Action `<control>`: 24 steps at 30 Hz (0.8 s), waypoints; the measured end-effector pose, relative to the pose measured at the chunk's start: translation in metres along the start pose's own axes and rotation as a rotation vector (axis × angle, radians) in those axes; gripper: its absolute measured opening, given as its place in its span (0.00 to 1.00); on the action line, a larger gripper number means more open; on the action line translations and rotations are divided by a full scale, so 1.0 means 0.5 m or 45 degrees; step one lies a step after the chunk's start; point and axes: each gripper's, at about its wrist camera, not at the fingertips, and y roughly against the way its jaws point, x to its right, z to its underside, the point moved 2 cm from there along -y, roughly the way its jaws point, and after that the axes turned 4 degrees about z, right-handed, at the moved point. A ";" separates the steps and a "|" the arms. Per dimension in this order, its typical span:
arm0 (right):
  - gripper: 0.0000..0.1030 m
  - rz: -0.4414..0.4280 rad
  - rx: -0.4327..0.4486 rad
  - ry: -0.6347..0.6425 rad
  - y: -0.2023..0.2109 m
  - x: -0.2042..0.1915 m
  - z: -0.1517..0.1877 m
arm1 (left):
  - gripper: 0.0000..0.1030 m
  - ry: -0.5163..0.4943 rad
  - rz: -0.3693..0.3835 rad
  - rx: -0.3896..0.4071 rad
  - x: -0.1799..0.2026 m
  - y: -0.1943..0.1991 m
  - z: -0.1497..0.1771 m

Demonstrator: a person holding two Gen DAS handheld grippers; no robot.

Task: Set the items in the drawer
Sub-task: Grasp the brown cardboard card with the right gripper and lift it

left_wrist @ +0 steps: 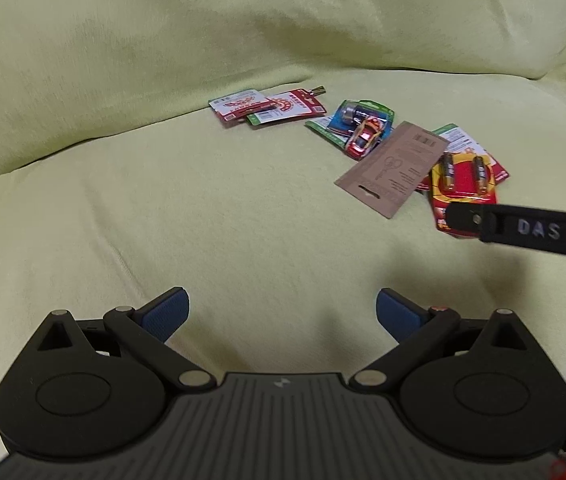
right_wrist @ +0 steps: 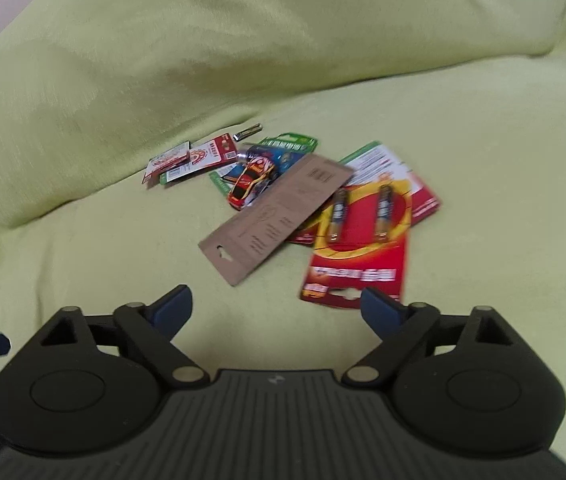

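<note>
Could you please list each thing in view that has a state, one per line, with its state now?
Left gripper: open, empty, above the green cover.
Right gripper: open, empty, near the red battery pack.
Red battery pack: flat, two batteries still sealed in it.
Brown card: flat, overlapping the red battery pack.
Toy car: on its wheels, resting on other packs.
Loose battery: lying on its side, unpacked.

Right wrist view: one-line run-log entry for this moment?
left gripper open, empty | right gripper open, near red battery card | brown card untouched | drawer unseen
</note>
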 end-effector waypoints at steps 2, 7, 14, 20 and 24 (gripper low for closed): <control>0.71 -0.049 -0.012 -0.066 -0.028 0.005 -0.002 | 0.98 -0.004 -0.006 0.001 -0.008 -0.010 -0.005; 0.57 -0.122 -0.052 -0.253 -0.104 0.026 -0.013 | 0.98 0.000 -0.014 -0.001 -0.022 -0.032 -0.017; 0.46 -0.181 -0.033 -0.437 -0.165 0.045 -0.028 | 0.98 -0.002 -0.015 -0.001 -0.028 -0.058 -0.031; 0.13 -0.225 -0.021 -0.491 -0.191 0.047 -0.037 | 0.98 0.006 -0.011 -0.008 -0.031 -0.066 -0.037; 0.06 -0.247 0.045 -0.372 -0.161 0.032 -0.047 | 0.98 0.004 -0.013 -0.009 -0.030 -0.062 -0.036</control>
